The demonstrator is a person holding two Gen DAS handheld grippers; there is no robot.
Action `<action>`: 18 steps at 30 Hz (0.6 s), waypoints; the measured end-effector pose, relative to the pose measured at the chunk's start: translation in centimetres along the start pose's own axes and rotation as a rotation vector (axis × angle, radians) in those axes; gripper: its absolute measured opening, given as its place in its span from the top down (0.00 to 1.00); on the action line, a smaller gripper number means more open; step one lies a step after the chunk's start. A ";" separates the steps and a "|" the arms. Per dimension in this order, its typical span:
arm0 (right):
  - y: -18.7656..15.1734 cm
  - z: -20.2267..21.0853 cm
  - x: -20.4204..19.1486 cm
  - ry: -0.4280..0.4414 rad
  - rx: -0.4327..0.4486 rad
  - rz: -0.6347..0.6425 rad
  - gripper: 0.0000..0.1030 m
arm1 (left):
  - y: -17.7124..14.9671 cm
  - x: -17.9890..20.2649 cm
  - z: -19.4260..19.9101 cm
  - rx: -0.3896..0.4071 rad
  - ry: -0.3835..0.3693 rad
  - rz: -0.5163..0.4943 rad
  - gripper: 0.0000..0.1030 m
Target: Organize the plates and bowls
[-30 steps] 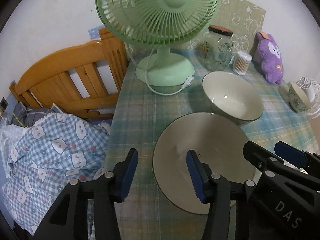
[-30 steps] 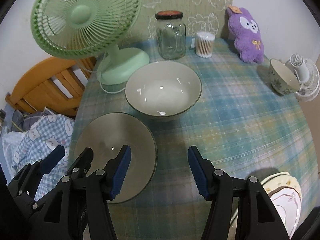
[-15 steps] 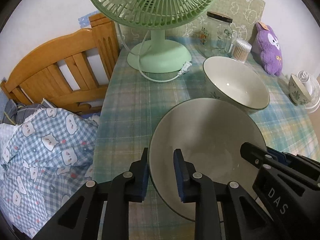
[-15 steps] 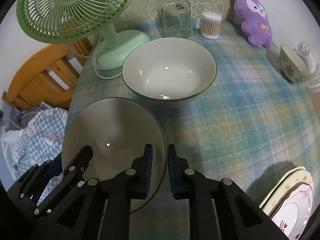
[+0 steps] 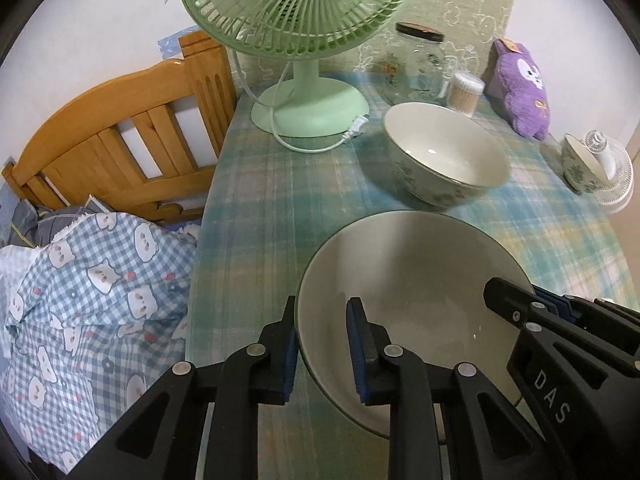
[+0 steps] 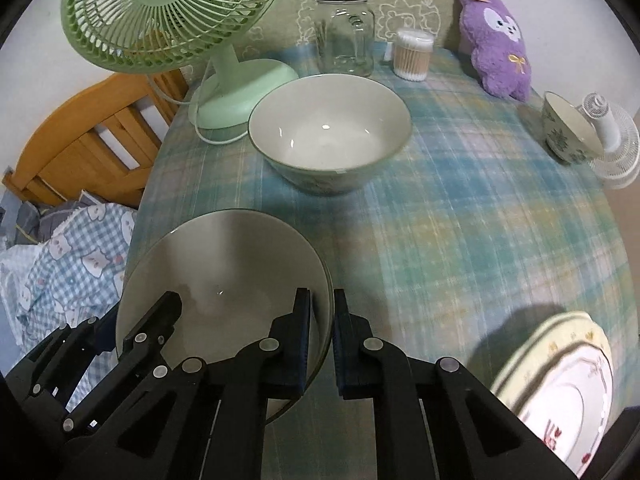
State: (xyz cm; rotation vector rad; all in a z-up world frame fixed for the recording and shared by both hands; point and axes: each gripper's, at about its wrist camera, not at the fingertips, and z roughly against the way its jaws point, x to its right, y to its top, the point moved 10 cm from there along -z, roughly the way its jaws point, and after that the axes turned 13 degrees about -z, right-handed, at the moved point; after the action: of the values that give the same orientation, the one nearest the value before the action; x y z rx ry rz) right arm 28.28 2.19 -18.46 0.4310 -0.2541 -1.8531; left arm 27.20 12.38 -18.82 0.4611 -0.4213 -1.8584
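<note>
- The left gripper [image 5: 322, 350] was clenched on the left rim of the near bowl [image 5: 416, 280], one blue pad outside the wall and one inside.
- The right gripper [image 6: 320, 338] gripped the same bowl's right rim, its pads closed on either side of the wall; in the left wrist view it reached in from the right [image 5: 520, 304].
- The near bowl, cream inside with a dark edge, sat at the near left part of the plaid tablecloth [image 6: 460, 208]; whether it rested on the cloth or was raised off it could not be told.
- A second large bowl [image 6: 330, 136] stood farther back, apart from the held one and just beside the base of the green fan [image 6: 172, 16].
- A small patterned bowl [image 6: 570, 130] stood at the right edge, against a small white fan [image 6: 612, 140].
- Stacked plates [image 6: 560, 388] lay at the near right corner.
- Along the back stood a glass jar [image 6: 346, 32], a tub of cotton swabs [image 6: 412, 54] and a purple plush toy [image 6: 498, 44].
</note>
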 end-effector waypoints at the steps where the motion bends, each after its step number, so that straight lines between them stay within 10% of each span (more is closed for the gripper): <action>1: -0.3 0.4 0.2 -0.002 0.001 0.000 0.87 | -0.2 0.3 0.4 0.002 -0.001 -0.001 0.80; 18: -7.8 5.7 6.0 0.021 -0.007 0.050 0.87 | -7.1 6.2 5.6 -0.023 0.010 0.066 0.80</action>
State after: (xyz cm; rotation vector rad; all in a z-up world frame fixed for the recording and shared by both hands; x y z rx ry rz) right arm 17.51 -1.20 -17.21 0.4351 -0.2418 -1.7996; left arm 16.82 9.14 -18.23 0.4357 -0.4029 -1.7942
